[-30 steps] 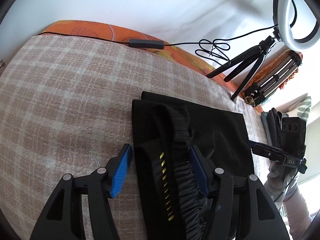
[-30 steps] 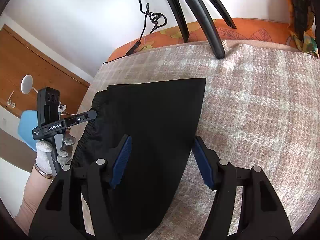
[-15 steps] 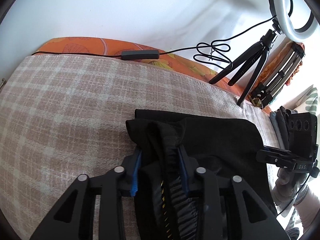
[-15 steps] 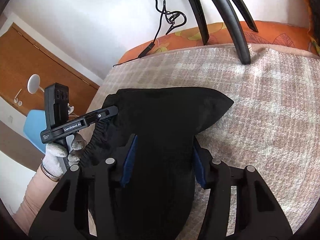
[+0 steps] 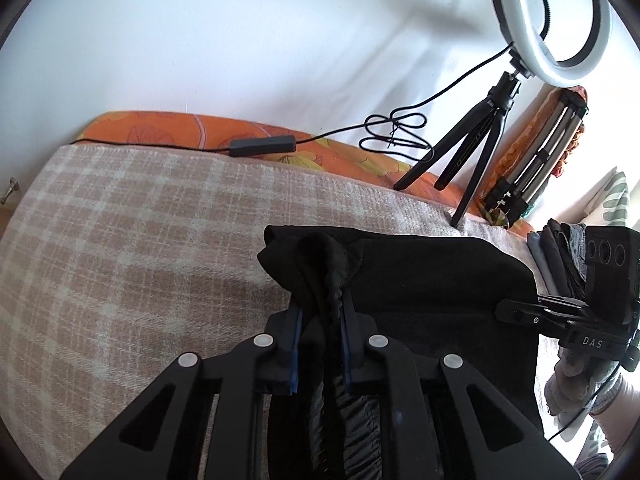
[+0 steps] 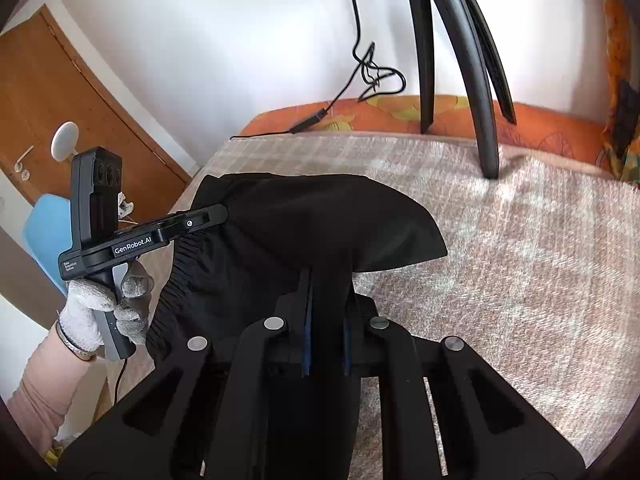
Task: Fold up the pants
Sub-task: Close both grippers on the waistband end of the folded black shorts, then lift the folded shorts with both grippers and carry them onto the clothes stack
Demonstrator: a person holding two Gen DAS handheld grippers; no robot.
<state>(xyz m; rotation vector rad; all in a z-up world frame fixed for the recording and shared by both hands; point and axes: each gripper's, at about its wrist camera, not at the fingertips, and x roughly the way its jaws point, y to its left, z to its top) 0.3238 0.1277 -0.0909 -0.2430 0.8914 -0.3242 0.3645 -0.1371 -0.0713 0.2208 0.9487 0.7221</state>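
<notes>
The black pants (image 5: 432,276) lie on a beige checked blanket (image 5: 132,236). My left gripper (image 5: 320,316) is shut on the bunched elastic waistband end of the pants. My right gripper (image 6: 326,308) is shut on the opposite folded edge of the pants (image 6: 320,224), and the cloth is pulled up into a ridge between its pads. The right gripper also shows at the right edge of the left wrist view (image 5: 520,312), and the left gripper shows at the left of the right wrist view (image 6: 216,214), held by a gloved hand.
A ring light on a black tripod (image 5: 472,160) stands on the bed's far side, its legs close to the pants (image 6: 484,120). A cable with an inline switch (image 5: 262,146) runs along the orange sheet. Folded clothes (image 5: 556,256) lie at the right. A wooden door (image 6: 52,100) is left.
Both grippers closed from open onto the pants. The cloth has been gathered and lifted a little at both ends.
</notes>
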